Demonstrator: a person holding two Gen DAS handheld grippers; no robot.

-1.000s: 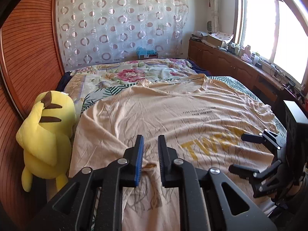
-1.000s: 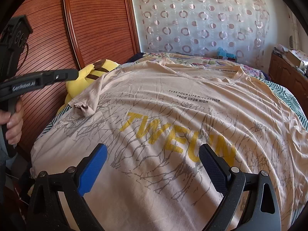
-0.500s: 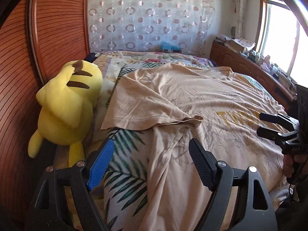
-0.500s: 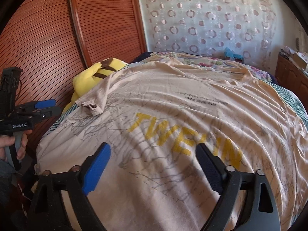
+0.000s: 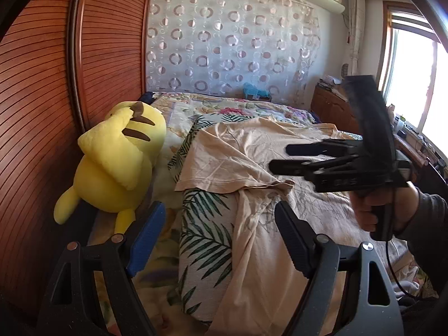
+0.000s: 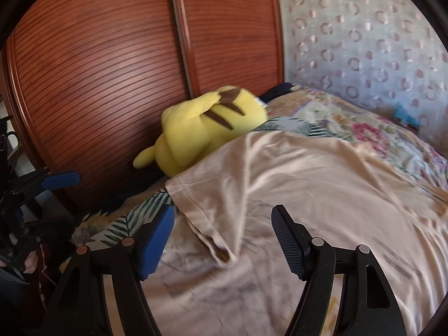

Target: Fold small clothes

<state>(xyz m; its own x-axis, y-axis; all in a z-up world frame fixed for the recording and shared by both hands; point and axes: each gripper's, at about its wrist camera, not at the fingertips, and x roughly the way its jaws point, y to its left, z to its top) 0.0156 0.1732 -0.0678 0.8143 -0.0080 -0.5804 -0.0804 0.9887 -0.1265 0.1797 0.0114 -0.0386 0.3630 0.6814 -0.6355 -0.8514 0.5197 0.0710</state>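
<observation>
We are closing the empty right claw (image 6: 221, 240) over the T-shirt (image 6: 322, 173) sleeve beside the plush toy (image 6: 207, 128), risking bunching both layers, while the left claw (image 5: 218, 240) is hanging wide and empty.

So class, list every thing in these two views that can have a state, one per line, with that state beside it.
T-shirt: spread on the bed, left side and sleeve folded in over the body.
Left gripper: jaws open, nothing held, above the shirt's folded edge.
Right gripper: jaws closing, over the sleeve, pads not pressing on it.
Plush toy: lying against the wardrobe doors.
Wardrobe doors: shut.
Curtain: drawn across.
</observation>
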